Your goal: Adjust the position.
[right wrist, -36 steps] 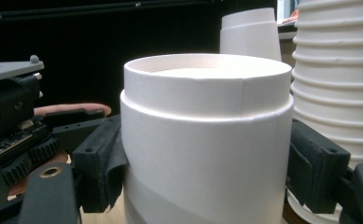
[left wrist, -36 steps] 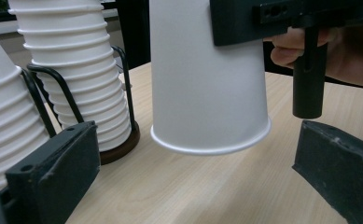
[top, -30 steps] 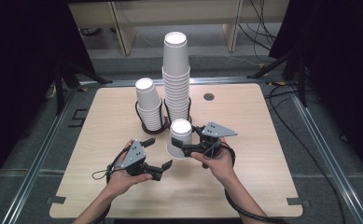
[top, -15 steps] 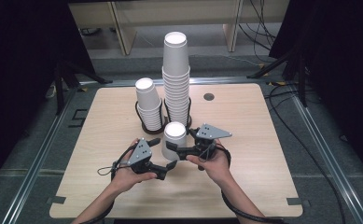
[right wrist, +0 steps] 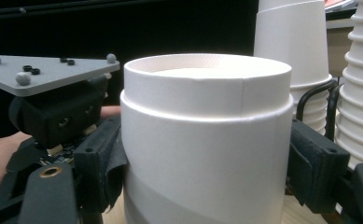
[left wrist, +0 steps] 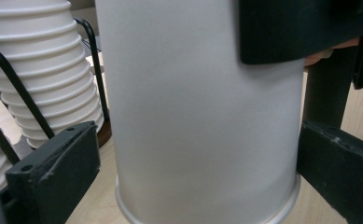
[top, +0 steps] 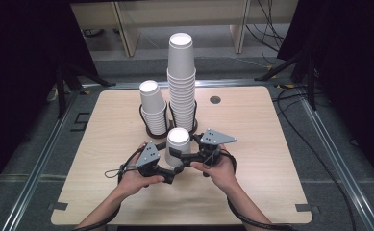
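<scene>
Centrally, a small upside-down white paper cup pair (top: 179, 147) is standing on the pale wooden table (top: 271, 144), at 6 o'clock from the tall white cup stack (top: 181, 82). Right gripper (top: 187, 156) is pinching its upper part; left gripper (top: 171, 174) is bracketing its base, jaws spread, contact unclear.

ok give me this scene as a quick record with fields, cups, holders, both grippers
held cups: upside-down nested paper cups, standing between the grippers
tall stack: upside down in a black wire holder
short stack: in its own wire holder, left of the tall one
right gripper: jaws closed on the held cups
left gripper: jaws either side of the cups, contact unclear
table: light wood
</scene>
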Action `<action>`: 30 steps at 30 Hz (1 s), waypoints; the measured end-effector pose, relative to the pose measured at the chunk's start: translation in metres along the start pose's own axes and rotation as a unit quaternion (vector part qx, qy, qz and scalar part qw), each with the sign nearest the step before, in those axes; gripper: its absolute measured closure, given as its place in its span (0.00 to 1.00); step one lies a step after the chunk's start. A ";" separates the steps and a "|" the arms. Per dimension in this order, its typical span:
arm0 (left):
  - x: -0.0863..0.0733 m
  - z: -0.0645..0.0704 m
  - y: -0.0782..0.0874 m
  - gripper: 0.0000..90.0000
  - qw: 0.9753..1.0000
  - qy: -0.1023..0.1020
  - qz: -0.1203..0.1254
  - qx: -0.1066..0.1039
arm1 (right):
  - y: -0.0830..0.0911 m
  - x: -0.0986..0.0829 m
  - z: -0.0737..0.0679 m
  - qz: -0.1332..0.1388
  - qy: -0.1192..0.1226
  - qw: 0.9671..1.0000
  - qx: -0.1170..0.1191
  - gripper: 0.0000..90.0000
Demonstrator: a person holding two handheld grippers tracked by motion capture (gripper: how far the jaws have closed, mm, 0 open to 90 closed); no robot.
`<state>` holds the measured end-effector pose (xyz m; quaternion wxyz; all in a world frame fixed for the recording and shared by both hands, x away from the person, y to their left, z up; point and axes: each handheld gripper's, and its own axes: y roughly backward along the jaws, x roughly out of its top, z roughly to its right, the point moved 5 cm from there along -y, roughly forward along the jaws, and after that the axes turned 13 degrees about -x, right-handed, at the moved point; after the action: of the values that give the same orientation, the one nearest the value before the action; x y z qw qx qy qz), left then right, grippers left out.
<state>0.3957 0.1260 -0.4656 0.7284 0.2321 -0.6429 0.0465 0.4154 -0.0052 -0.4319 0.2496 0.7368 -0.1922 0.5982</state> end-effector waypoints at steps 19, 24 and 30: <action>-0.001 0.000 -0.004 0.06 1.000 -0.006 0.000 -0.010 | -0.004 -0.003 -0.005 -0.007 -0.009 1.000 0.010 0.27; -0.001 0.000 -0.003 0.08 1.000 -0.010 -0.003 -0.012 | -0.004 -0.003 -0.003 0.000 -0.005 1.000 0.011 0.26; 0.001 0.000 0.000 0.12 1.000 -0.009 -0.010 -0.013 | -0.005 -0.002 -0.003 0.001 -0.012 1.000 0.014 0.25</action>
<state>0.3959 0.1257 -0.4649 0.7260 0.2294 -0.6477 0.0291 0.4151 0.0003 -0.4342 0.2363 0.7472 -0.1876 0.5922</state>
